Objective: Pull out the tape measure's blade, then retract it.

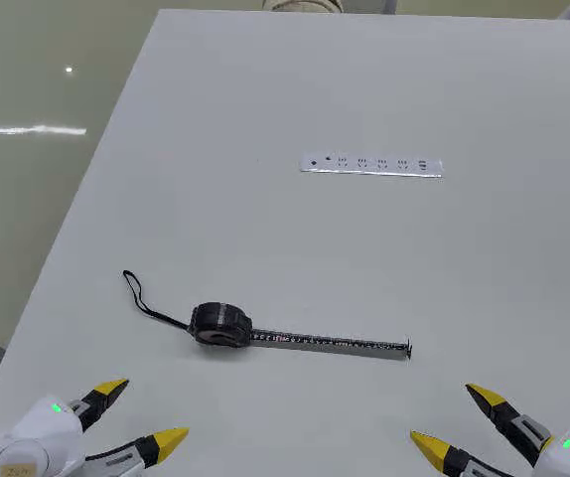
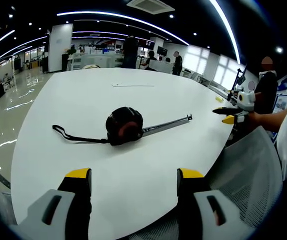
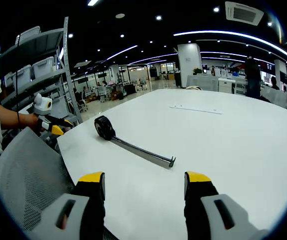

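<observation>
A black tape measure [image 1: 220, 325] lies on the white table [image 1: 364, 99] with its blade [image 1: 330, 344] pulled out to the right, ending in a hook [image 1: 407, 349]. A black wrist strap [image 1: 144, 298] trails to its left. In the left gripper view the case [image 2: 125, 125] sits ahead of my left gripper [image 2: 133, 175]. The right gripper view has the blade tip [image 3: 171, 161] just beyond my right gripper [image 3: 144, 178]. Both grippers are open and hold nothing: left gripper [image 1: 141, 417] at bottom left, right gripper [image 1: 454, 422] at bottom right, each short of the tape.
A white power strip [image 1: 371, 166] lies farther back on the table. The table's left edge [image 1: 76, 209] drops to a glossy floor. A grey mesh chair [image 3: 28, 175] stands near the front edge. People stand in the background [image 2: 131, 50].
</observation>
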`<state>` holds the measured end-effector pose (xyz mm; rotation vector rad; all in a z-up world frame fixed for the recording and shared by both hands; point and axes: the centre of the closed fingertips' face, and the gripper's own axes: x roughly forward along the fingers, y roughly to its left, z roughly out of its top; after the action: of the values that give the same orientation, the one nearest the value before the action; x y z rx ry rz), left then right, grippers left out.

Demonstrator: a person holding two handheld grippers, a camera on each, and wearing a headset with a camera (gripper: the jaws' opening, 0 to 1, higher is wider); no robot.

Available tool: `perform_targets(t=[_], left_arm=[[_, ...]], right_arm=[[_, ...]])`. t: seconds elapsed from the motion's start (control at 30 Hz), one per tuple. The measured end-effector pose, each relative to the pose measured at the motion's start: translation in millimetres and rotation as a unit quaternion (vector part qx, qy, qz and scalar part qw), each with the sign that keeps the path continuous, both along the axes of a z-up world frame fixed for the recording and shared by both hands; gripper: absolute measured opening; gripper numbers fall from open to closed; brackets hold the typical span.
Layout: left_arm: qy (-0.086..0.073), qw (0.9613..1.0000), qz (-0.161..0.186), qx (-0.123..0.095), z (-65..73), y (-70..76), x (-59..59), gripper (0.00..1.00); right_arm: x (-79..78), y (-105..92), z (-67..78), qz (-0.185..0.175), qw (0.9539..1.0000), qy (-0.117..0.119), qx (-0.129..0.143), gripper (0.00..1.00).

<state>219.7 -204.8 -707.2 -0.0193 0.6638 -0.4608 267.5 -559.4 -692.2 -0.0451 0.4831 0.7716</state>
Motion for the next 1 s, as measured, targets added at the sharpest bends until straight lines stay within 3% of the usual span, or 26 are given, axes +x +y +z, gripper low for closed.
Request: perform_targets(t=[0.53,1.0], left_arm=[[0.007,0.9999,-0.003,0.011,2.9,-11.3,11.8,0.68],[0.012,0.9998,-0.005,0.018,3.2,-22.9,28.8,0.69]], right_arm=[[11.3,4.0,0.3,0.004,1.0,-0.005,0.001,0.64],[16.2,0.7,-0.4,0.0,1.0,-0.004,0.005,0.64]])
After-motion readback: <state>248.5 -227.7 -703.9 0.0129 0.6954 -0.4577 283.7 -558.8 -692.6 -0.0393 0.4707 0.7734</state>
